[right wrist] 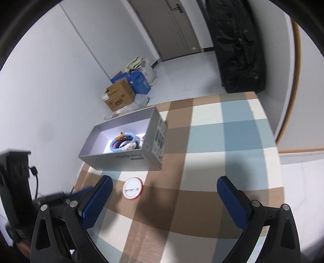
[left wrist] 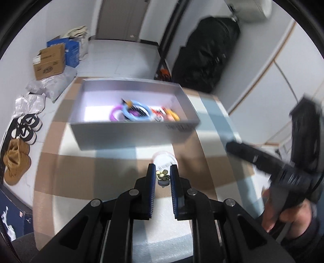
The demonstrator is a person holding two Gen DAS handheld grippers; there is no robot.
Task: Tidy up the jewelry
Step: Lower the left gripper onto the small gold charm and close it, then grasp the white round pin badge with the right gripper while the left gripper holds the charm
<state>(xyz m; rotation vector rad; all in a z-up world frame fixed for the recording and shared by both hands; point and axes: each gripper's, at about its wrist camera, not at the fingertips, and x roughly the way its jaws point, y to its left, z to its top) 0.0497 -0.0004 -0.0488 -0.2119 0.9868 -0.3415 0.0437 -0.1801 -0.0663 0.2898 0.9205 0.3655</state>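
Grey box (right wrist: 129,159); tablecloth (right wrist: 212,153) checked brown, blue, cream.

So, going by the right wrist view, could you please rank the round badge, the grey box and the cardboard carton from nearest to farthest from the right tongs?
1. Round badge, on the checked cloth just ahead of the right tongs, toward the left finger.
2. Grey box, behind the badge, left of centre.
3. Cardboard carton, on the floor beyond the table.

A home room — shoes (left wrist: 22,131), cardboard box (right wrist: 119,97) by the door (left wrist: 123,18).

A grey box (right wrist: 129,153) holding bracelets (right wrist: 122,144) sits near the checked table's (right wrist: 212,161) left edge. A round badge (right wrist: 133,188) lies just before it, between the right gripper's (right wrist: 164,200) wide-apart blue fingers (right wrist: 97,200).
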